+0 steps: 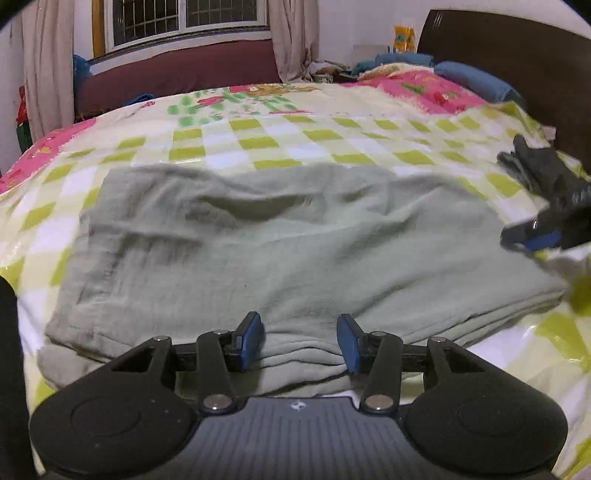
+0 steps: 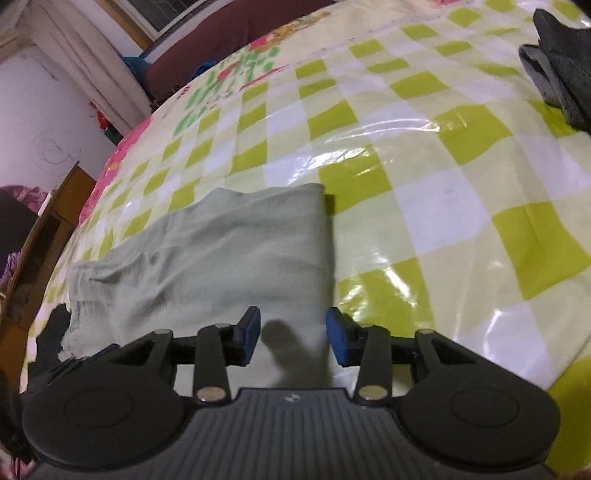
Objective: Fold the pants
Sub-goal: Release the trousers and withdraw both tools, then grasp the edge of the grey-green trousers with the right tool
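Observation:
Pale green pants [image 1: 258, 251] lie folded into a wide rectangle on the checked bed cover [image 1: 258, 144]. My left gripper [image 1: 301, 341] hovers over their near edge, jaws open, blue pads apart and pressing nothing. In the right wrist view the pants' right end [image 2: 236, 251] lies flat with a straight folded edge. My right gripper [image 2: 293, 336] stands open just above that end and casts a shadow on the cloth. The right gripper also shows as a dark blur at the far right of the left wrist view [image 1: 539, 232].
A dark grey garment [image 2: 561, 55] lies on the bed to the far right. Blue folded cloths [image 1: 476, 81] and a dark headboard [image 1: 517, 55] stand at the back right. A window with curtains [image 1: 184, 18] is behind the bed. A wooden cabinet [image 2: 55, 221] stands at the left.

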`<action>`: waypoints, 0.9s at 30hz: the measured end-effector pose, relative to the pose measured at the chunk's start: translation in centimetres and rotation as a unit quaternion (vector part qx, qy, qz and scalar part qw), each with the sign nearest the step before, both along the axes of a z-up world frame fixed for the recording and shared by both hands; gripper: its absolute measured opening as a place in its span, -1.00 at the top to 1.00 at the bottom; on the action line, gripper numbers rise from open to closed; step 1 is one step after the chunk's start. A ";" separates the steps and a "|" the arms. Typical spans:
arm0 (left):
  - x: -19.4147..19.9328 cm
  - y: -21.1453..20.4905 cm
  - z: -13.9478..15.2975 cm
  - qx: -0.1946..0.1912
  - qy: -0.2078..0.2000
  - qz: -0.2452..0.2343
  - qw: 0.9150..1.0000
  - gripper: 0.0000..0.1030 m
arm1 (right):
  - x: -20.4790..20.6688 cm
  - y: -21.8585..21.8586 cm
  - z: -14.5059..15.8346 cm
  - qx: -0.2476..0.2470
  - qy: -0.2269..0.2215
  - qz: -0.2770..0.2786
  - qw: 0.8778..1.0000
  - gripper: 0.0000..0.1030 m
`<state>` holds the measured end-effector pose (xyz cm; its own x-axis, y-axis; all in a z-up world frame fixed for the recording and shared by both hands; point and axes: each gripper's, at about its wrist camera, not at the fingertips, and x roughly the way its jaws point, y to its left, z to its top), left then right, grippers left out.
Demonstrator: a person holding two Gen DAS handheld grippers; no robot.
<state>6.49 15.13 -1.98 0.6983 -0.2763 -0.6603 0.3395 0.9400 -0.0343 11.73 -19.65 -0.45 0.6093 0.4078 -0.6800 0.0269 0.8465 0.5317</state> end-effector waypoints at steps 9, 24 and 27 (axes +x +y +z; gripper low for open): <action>1.4 -2.0 0.6 0.054 -0.003 -0.003 0.999 -0.32 | -1.3 -3.1 -2.3 0.115 0.003 0.024 0.993 0.09; 0.5 -5.5 0.8 0.090 0.023 0.001 0.996 -0.31 | 0.5 -4.0 -4.6 0.315 0.028 0.016 0.949 0.87; -0.9 -7.7 1.2 0.082 0.035 -0.021 0.996 -0.31 | -0.8 -8.4 -4.0 0.336 0.022 -0.022 0.941 0.91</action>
